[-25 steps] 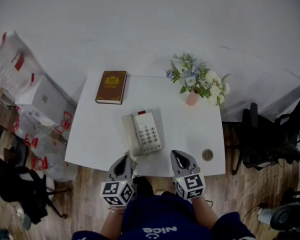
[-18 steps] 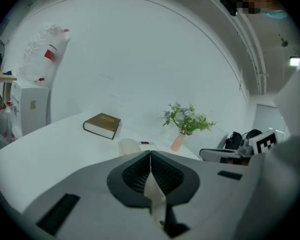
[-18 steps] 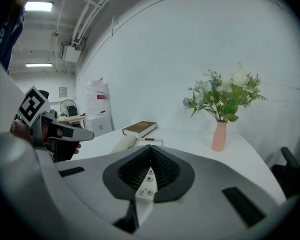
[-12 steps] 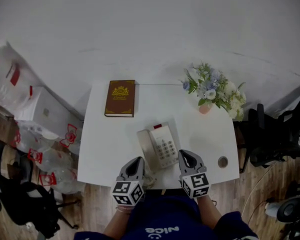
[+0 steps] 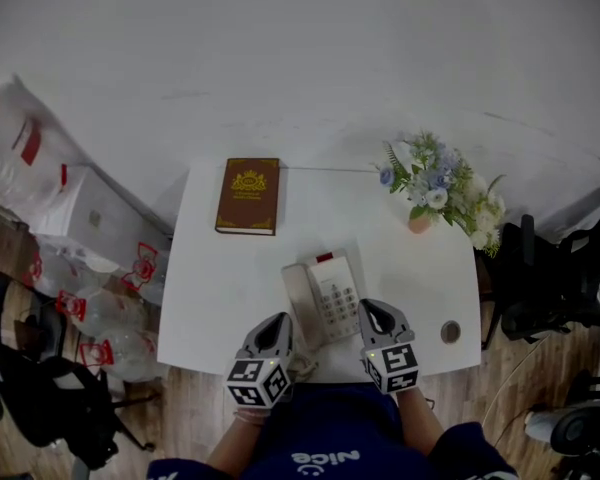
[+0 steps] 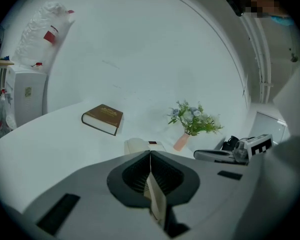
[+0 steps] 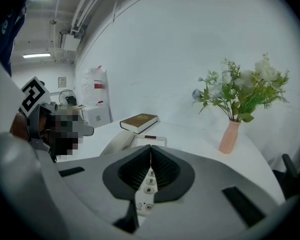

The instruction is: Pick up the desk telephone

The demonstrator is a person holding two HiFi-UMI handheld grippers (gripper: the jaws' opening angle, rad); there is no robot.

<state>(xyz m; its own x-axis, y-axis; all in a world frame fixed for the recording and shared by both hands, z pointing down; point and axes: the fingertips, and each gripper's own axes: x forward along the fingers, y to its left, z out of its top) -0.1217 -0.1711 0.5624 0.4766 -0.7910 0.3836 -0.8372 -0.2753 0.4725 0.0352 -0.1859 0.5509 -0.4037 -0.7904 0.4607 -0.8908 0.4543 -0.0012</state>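
Note:
The desk telephone is a white set with its handset on the left and a keypad on the right; it lies near the front of the white table. My left gripper is shut and empty, just left of the phone's near end. My right gripper is shut and empty too, close by the phone's right near corner. In the left gripper view the closed jaws point at the handset. In the right gripper view the closed jaws sit low over the keypad.
A brown book lies at the table's back left. A pink vase of flowers stands at the back right. A small round object sits near the front right corner. White bags and boxes crowd the floor on the left, dark chairs on the right.
Both grippers have moved forward from the table's front edge and now flank the near end of the telephone. The head view has shifted, so the table sits further right in the picture.

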